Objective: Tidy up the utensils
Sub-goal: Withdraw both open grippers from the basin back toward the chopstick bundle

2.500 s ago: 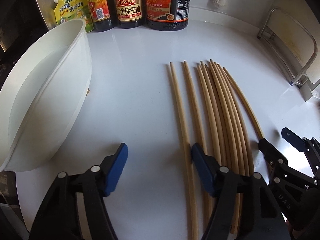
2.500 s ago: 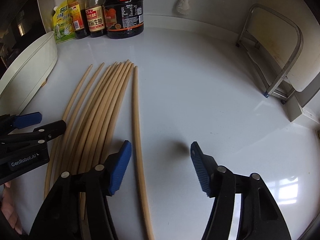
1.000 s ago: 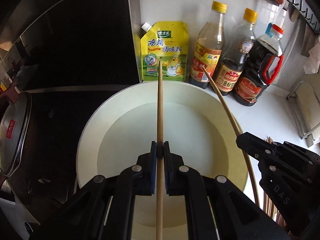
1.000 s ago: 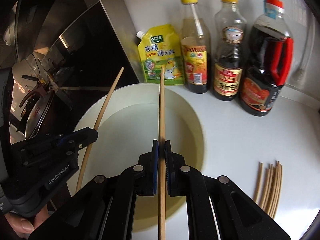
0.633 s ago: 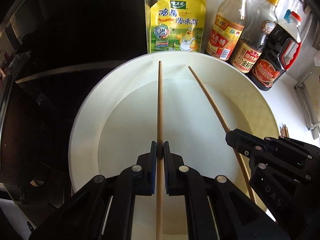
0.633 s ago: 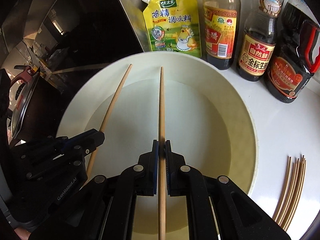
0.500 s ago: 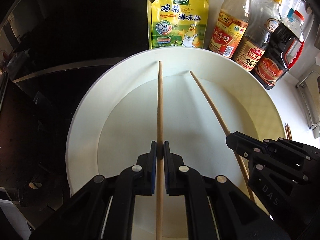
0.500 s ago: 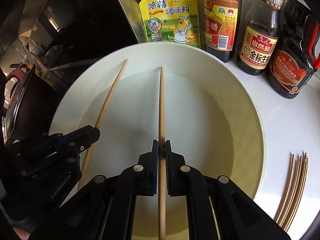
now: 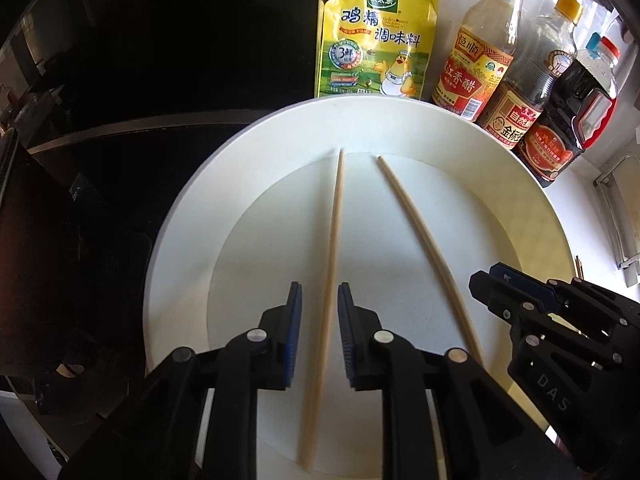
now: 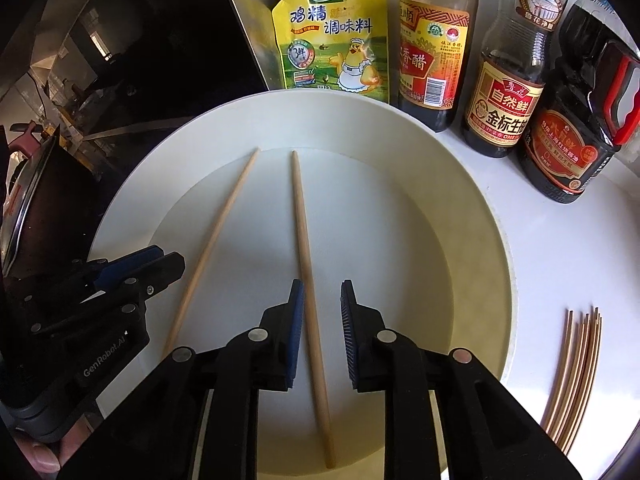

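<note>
two chopsticks (image 9: 332, 240) in basin (image 9: 460, 136) (bottles (image 9: 476, 64) behind)

White tabletop (image 10: 560, 248). At centre, white basin (image 10: 496, 264); at 12 o'clock, yellow seasoning pouch (image 10: 332, 32); at 1 to 2 o'clock, three sauce bottles (image 10: 504, 92); at 4 o'clock, bundle of chopsticks (image 10: 576, 376) lying flat.

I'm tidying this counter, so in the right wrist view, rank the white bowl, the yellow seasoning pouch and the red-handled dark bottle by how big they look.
1. White bowl, clearly largest.
2 and 3. Yellow seasoning pouch and red-handled dark bottle look alike; fisheye distortion makes ranking them unsure.
</note>
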`<control>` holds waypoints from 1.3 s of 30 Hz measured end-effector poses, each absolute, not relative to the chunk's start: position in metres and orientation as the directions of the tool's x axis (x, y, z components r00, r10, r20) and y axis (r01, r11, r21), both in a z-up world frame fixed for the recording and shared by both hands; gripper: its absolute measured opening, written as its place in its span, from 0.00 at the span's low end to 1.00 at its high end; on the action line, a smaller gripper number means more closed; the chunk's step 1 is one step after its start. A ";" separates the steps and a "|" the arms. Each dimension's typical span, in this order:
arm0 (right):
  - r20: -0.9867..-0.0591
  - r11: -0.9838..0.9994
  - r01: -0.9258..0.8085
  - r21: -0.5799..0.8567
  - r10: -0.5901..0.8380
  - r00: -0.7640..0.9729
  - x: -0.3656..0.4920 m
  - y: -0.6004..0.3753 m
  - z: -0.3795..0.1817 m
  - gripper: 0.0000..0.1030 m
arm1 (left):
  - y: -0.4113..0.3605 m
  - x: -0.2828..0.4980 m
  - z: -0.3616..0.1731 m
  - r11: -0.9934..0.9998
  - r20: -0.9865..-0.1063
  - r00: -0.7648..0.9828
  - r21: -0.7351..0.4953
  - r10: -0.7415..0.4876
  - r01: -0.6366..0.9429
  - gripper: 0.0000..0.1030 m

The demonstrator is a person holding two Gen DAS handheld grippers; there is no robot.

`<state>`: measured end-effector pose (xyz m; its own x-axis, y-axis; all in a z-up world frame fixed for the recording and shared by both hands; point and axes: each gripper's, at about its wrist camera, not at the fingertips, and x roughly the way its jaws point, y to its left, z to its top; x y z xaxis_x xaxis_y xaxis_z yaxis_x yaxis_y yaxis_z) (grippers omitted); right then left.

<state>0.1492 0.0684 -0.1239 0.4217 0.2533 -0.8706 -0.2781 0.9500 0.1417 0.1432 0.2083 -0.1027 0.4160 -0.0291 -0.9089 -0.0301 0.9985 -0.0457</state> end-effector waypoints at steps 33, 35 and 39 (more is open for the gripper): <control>-0.808 0.975 -0.193 0.114 0.204 0.553 0.046 0.000 -0.074 0.27 | 0.168 0.066 -0.052 0.997 -0.864 0.498 -0.058 -0.074 0.048 0.39; -0.808 0.978 -0.172 0.116 0.194 0.557 0.040 -0.014 -0.074 0.29 | 0.159 0.063 -0.049 0.997 -0.860 0.503 -0.057 -0.080 0.061 0.45; -0.811 0.984 -0.131 0.117 0.171 0.560 0.029 -0.042 -0.073 0.32 | 0.137 0.059 -0.045 0.994 -0.857 0.505 -0.065 -0.102 0.091 0.49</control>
